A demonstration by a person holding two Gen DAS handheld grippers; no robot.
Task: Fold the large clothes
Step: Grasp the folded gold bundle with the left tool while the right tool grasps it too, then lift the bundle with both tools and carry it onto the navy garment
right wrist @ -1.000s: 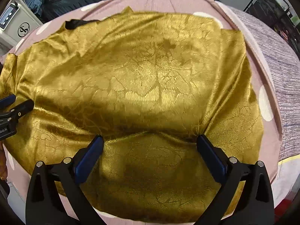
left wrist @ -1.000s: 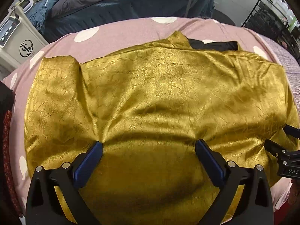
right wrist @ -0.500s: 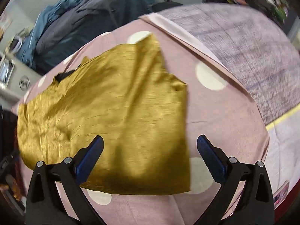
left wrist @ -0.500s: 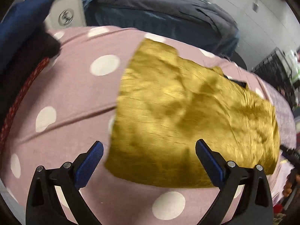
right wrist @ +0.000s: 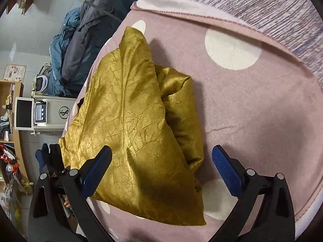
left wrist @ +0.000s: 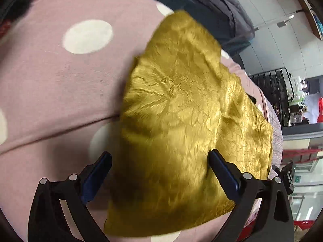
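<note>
- The gold garment [left wrist: 181,125] lies flat on the pink polka-dot blanket [left wrist: 60,76], crinkled and shiny, and it's the landmark for everything here.
- In the right wrist view the gold garment [right wrist: 131,121] shows a side flap doubled over its right edge, making a thicker ridge along that side.
- Left gripper [left wrist: 159,169] hovers over the garment's near end, jaws spread wide, nothing between the blue pads [left wrist: 97,177]; the cloth is seen through the gap.
- Right gripper [right wrist: 161,165] is just as wide apart, above the garment's near corner, with nothing pinched; one pad sits over the fabric, the other over bare pink polka-dot blanket [right wrist: 252,111] to the garment's right.
- Whether either gripper touches the cloth, I cannot tell.
- Beyond the garment's far end: a heap of dark blue and grey bedding [right wrist: 84,40].
- Off the garment's left side in the right wrist view: a white machine with a small screen [right wrist: 46,113].
- Past the garment's right edge in the left wrist view: a black wire rack [left wrist: 272,88].
</note>
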